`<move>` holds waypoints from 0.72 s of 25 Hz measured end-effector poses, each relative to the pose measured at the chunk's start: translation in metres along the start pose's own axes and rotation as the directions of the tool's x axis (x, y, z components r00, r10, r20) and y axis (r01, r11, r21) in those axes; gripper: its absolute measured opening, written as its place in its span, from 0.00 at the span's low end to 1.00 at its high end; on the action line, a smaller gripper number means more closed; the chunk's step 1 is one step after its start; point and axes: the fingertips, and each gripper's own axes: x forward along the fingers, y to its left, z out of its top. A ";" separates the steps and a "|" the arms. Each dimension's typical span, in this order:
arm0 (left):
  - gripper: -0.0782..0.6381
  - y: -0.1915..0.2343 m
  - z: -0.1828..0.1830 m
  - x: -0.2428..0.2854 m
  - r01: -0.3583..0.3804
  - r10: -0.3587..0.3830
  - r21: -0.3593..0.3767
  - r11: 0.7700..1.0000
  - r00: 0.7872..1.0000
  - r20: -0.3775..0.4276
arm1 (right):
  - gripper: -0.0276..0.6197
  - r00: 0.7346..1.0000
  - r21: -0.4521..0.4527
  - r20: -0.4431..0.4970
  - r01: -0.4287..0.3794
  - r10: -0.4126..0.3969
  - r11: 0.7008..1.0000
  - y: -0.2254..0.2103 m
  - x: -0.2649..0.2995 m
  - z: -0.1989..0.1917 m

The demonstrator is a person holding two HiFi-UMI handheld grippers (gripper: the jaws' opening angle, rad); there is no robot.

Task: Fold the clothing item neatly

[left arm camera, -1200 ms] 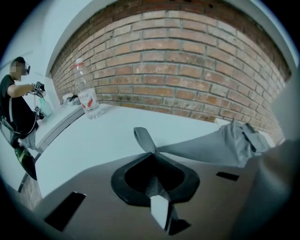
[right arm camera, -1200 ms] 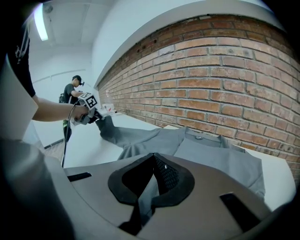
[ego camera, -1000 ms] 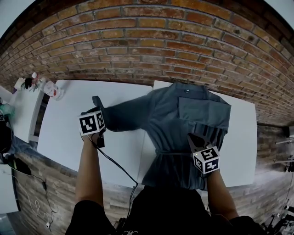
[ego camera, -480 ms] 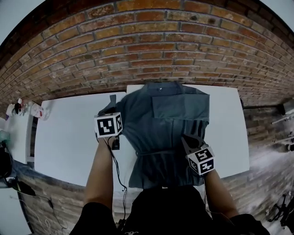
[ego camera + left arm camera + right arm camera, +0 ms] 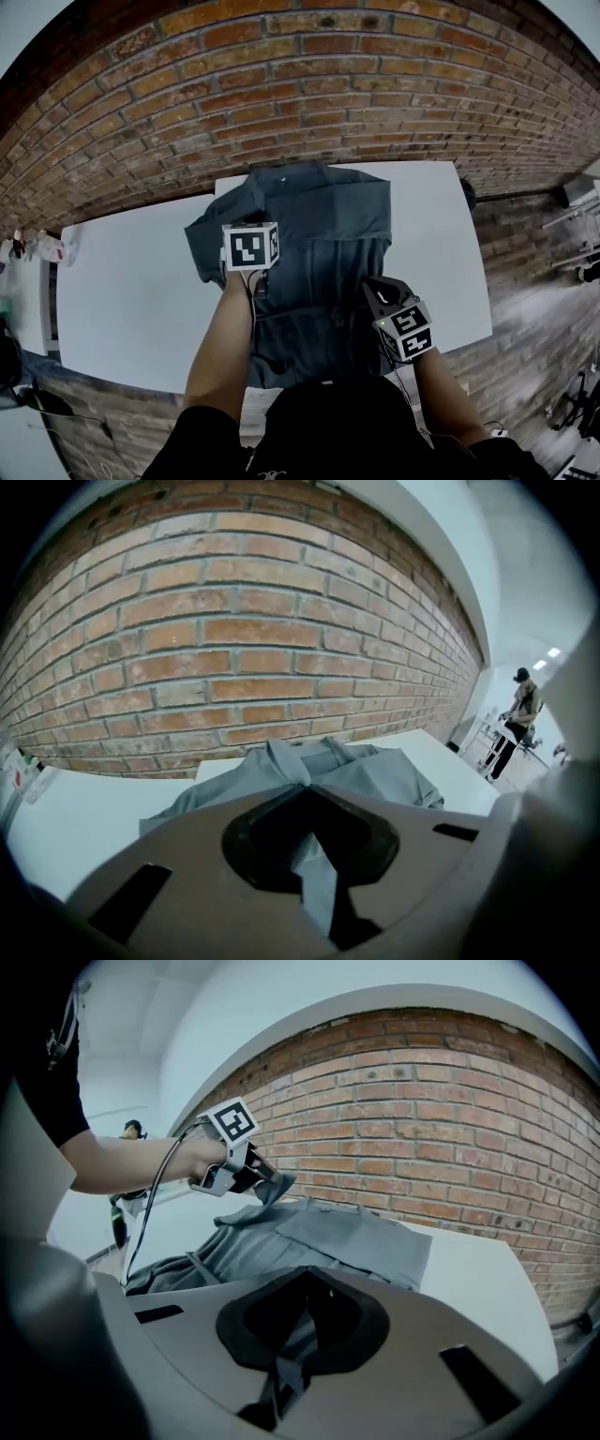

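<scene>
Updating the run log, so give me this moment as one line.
garment: grey, on white table, fold unfinished | left tongs: shut on sleeve, held above front | right tongs: shut on right side

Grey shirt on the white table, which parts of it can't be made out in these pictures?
- Head view: the near hem of the grey shirt is hidden behind the person's head.
- Head view: the fabric pinched by the left claw sits under its marker cube.
- Right gripper view: the body of the right claw covers the shirt's near part.
- Head view: small items at the left edge are too small to identify.
</scene>
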 end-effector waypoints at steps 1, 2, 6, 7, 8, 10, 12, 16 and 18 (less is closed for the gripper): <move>0.13 -0.010 0.003 0.006 0.009 -0.009 0.001 1.000 1.000 -0.002 | 0.05 1.000 -0.003 -0.003 0.000 0.000 1.000 -0.004 -0.003 -0.002; 0.13 -0.019 0.005 0.012 0.017 -0.017 0.001 1.000 1.000 -0.004 | 0.05 1.000 -0.007 -0.005 0.000 0.000 1.000 -0.007 -0.005 -0.005; 0.13 -0.052 0.005 0.038 0.028 -0.027 0.017 0.999 0.999 -0.027 | 0.05 1.000 -0.016 -0.012 -0.009 0.009 1.000 -0.019 -0.014 -0.013; 0.13 -0.058 0.003 0.045 0.027 -0.026 0.026 0.999 0.999 -0.039 | 0.05 1.000 -0.017 -0.014 -0.011 0.011 1.000 -0.022 -0.015 -0.015; 0.13 -0.063 -0.001 0.053 0.026 -0.025 0.035 0.999 0.998 -0.051 | 0.05 1.000 -0.017 -0.015 -0.013 0.013 1.000 -0.025 -0.017 -0.017; 0.13 -0.071 -0.011 0.066 0.024 -0.020 0.041 0.999 0.997 -0.078 | 0.05 1.000 -0.015 -0.020 -0.018 0.017 1.000 -0.033 -0.019 -0.022; 0.13 -0.077 -0.023 0.077 0.016 -0.012 0.039 0.999 0.995 -0.104 | 0.05 0.999 -0.012 -0.027 -0.022 0.021 1.000 -0.039 -0.021 -0.027; 0.13 -0.085 -0.038 0.091 0.015 -0.012 0.022 1.000 0.992 -0.125 | 0.05 0.999 -0.012 -0.035 -0.034 0.033 0.999 -0.047 -0.020 -0.031; 0.14 -0.091 -0.041 0.095 0.039 -0.036 0.024 0.999 0.991 -0.129 | 0.05 0.998 -0.010 -0.037 -0.044 0.044 0.999 -0.048 -0.019 -0.031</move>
